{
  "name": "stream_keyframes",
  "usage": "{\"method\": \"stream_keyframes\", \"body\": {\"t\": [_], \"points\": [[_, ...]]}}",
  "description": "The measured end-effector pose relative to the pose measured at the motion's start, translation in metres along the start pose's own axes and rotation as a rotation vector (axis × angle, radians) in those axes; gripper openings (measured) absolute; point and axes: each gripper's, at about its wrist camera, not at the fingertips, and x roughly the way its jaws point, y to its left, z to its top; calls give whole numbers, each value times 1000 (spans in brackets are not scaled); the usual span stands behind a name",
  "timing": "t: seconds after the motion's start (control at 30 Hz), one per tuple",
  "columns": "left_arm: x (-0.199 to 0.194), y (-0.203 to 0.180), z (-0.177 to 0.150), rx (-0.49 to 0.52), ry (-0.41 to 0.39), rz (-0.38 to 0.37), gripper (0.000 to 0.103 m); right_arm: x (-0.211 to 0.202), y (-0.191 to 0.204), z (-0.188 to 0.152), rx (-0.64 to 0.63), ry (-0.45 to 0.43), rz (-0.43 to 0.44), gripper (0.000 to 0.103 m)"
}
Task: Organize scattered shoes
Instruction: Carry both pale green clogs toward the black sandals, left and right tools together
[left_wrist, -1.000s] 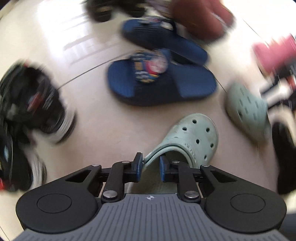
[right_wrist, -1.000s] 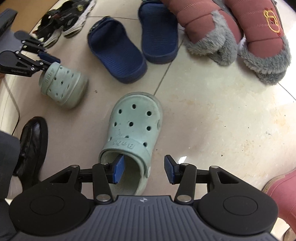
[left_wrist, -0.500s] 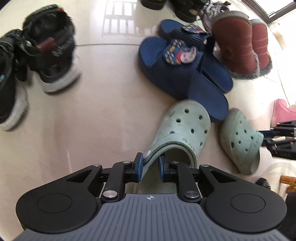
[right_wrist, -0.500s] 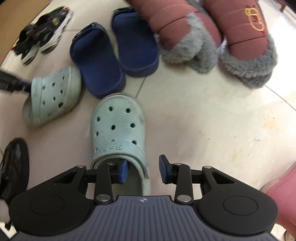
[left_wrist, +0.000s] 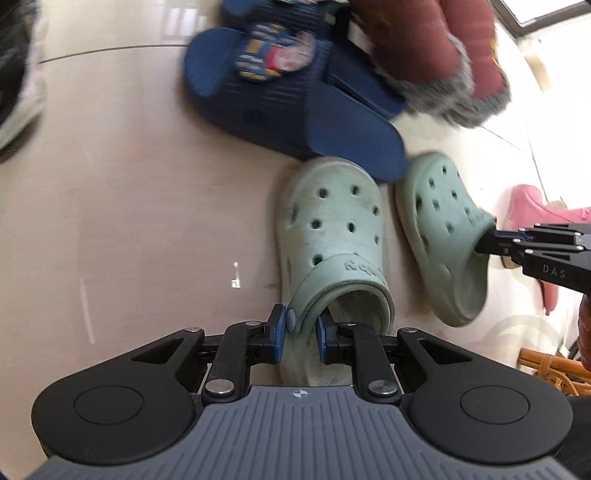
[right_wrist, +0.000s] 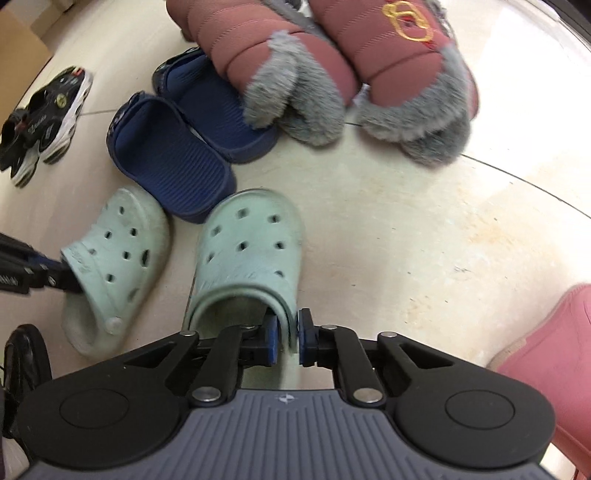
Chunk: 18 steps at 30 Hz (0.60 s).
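Observation:
Two pale green clogs lie side by side on the tiled floor, toes pointing away. My left gripper (left_wrist: 299, 332) is shut on the strap and rim of the left clog (left_wrist: 332, 229) at its heel opening. In the right wrist view that clog (right_wrist: 118, 251) sits at the left with my left gripper (right_wrist: 62, 277) at its heel. My right gripper (right_wrist: 284, 336) has its jaws closing tight on the side rim of the other clog (right_wrist: 251, 251), pads pressing the wall. The left wrist view shows this clog (left_wrist: 439, 221) tilted, with my right gripper (left_wrist: 484, 243) at its opening.
Navy slides (right_wrist: 173, 158) touch the clogs' toes. Behind them stand maroon fur-lined boots (right_wrist: 295, 74). A pink boot (right_wrist: 546, 350) is at the right, black sneakers (right_wrist: 40, 118) at the far left, and a black shoe (right_wrist: 22, 362) at the lower left edge. Bare tile lies right of the clogs.
My left gripper carried its clog across the floor until it lay beside the other one. My right gripper's jaws went from wide apart to clamped on their clog's rim.

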Motion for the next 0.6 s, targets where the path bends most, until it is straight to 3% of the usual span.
{"method": "stream_keyframes", "body": {"t": [0.2, 0.33, 0.43, 0.6], "points": [[25, -37, 1, 65, -10, -52, 19, -13, -11, 0, 37, -29, -25, 12], [26, -41, -1, 133, -17, -61, 22, -24, -15, 0, 56, -51, -21, 12], [13, -37, 0, 189, -35, -78, 27, -36, -17, -2, 58, -75, 12, 12], [-14, -23, 6, 200, -66, -77, 31, -53, -12, -1, 43, -96, 108, 12]]}}
